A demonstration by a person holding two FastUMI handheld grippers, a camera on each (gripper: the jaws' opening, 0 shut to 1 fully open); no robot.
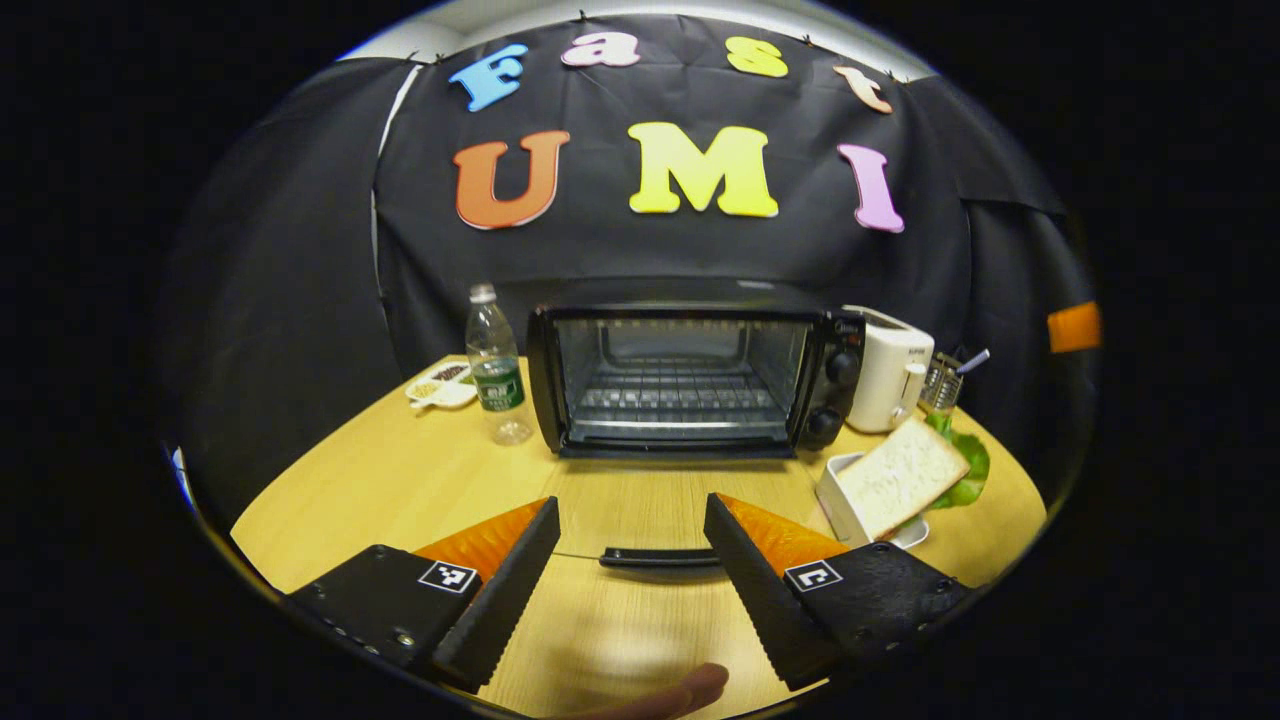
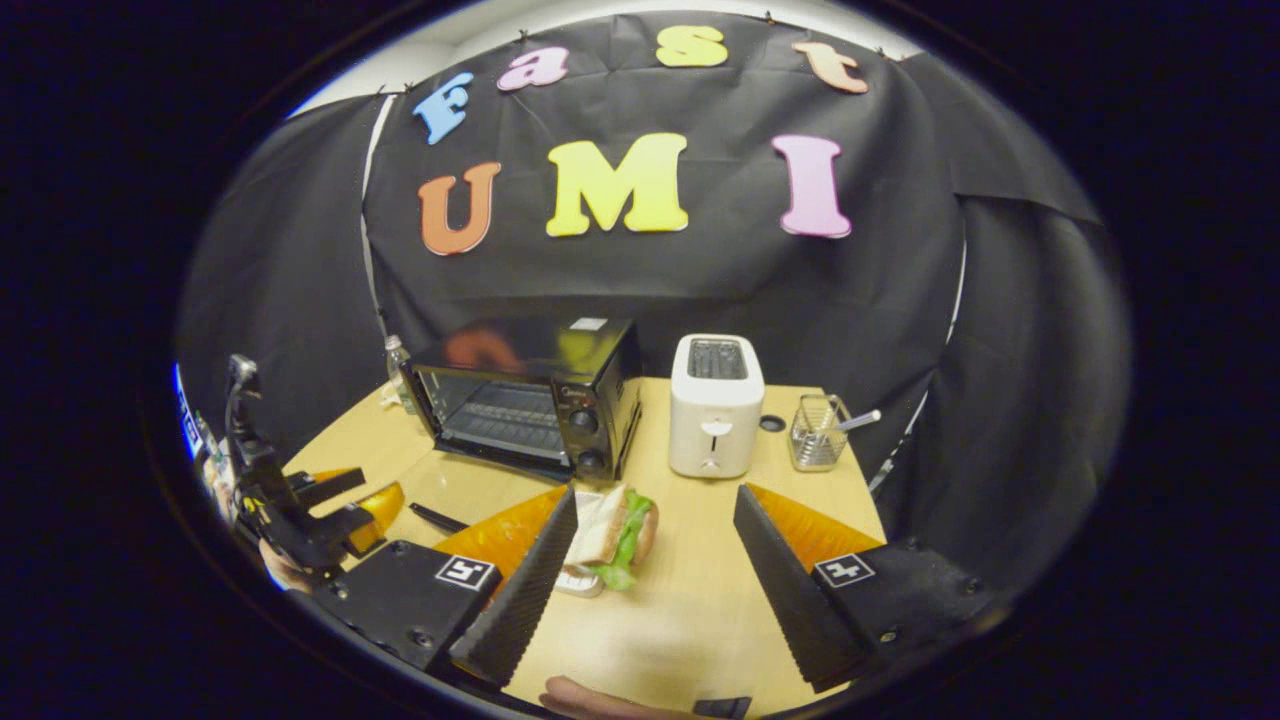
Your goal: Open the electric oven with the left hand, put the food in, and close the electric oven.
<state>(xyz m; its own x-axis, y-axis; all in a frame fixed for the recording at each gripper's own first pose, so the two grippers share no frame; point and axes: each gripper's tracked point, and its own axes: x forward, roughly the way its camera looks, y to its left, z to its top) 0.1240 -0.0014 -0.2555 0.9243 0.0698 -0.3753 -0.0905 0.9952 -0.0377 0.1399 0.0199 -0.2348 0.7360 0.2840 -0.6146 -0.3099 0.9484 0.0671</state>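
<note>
Both hand-held grippers, left & right, gape empty; oven open at frame centre, sandwich in its tray lower centre on surface, prob. soft, light, squashy, so pinch bread faces gently.

Left hand-held gripper hangs low, fingers spread wide, gripping nothing. Right hand-held gripper sits level, fingers equally parted and empty. A fingertip peeks in below the left one.
</note>
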